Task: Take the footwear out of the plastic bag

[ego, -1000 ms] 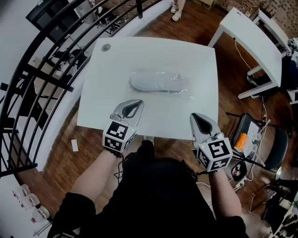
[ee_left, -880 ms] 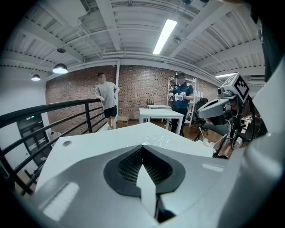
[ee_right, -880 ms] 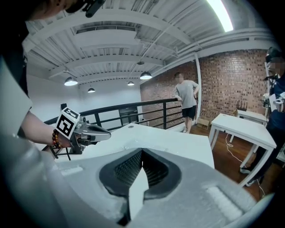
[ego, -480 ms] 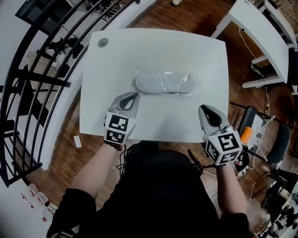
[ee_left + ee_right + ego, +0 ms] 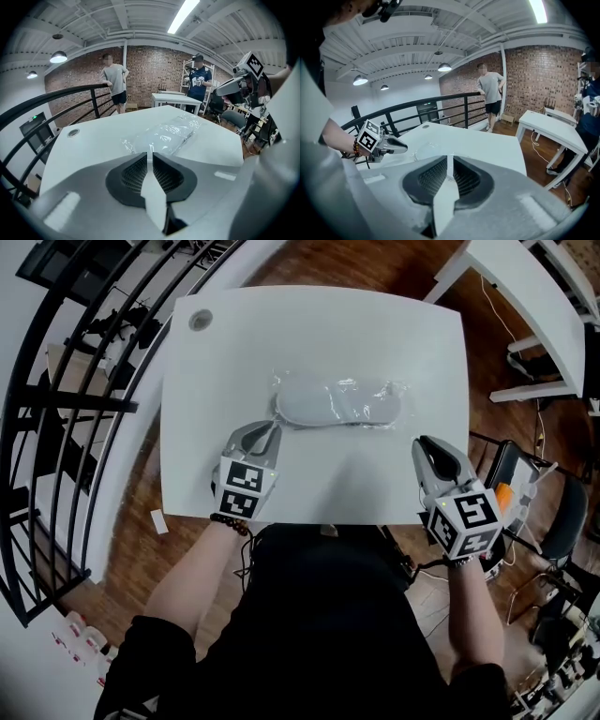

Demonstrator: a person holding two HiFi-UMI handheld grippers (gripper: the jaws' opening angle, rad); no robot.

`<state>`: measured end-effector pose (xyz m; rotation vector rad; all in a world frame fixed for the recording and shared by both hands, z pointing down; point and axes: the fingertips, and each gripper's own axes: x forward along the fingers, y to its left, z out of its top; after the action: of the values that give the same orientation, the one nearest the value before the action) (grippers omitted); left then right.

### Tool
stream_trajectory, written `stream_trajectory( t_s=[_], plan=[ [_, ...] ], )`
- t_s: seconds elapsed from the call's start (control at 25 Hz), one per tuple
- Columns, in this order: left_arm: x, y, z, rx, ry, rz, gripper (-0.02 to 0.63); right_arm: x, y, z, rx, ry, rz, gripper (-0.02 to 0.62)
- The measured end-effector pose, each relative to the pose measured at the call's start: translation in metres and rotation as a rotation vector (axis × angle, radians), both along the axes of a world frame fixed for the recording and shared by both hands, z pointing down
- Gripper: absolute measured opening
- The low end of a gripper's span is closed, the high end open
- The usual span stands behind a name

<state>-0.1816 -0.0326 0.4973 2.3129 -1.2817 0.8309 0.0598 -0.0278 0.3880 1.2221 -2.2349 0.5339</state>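
**White table (image 5: 394,329): bagged shoe (image 5: 314,404) ahead**

Pale shoe inside clear plastic bag (image 5: 341,401), mid-table, long axis left to right. Left gripper (image 5: 269,433) nearer, just short of bag's near left end, jaws a slit apart, empty. Right gripper (image 5: 427,445) farther off, near right; jaws just been opening, nothing between. Nothing in the way.

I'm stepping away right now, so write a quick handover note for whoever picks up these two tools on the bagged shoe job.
The clear plastic bag with pale grey footwear inside: lying mid white table, neither tool touching it.
Left tool: jaws a slit apart, empty, near bag's left end.
Right tool: jaws just been opening, nothing between, off bag's right end.
Done: nothing. Left: grip bag, pull footwear out.
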Motion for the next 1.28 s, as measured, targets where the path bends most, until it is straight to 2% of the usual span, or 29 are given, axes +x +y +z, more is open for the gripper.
stream_trajectory(
  t_s=[0.76, 1.28],
  plan=[
    [-0.001, -0.009, 0.046, -0.110, -0.144, -0.021, 0.057, 0.033, -0.021, 0.032, -0.067, -0.013, 0.001, 0.066],
    [-0.003, -0.007, 0.064, -0.178, -0.207, -0.030, 0.058, 0.046, -0.036, 0.055, -0.134, -0.034, -0.020, 0.097]
  ],
)
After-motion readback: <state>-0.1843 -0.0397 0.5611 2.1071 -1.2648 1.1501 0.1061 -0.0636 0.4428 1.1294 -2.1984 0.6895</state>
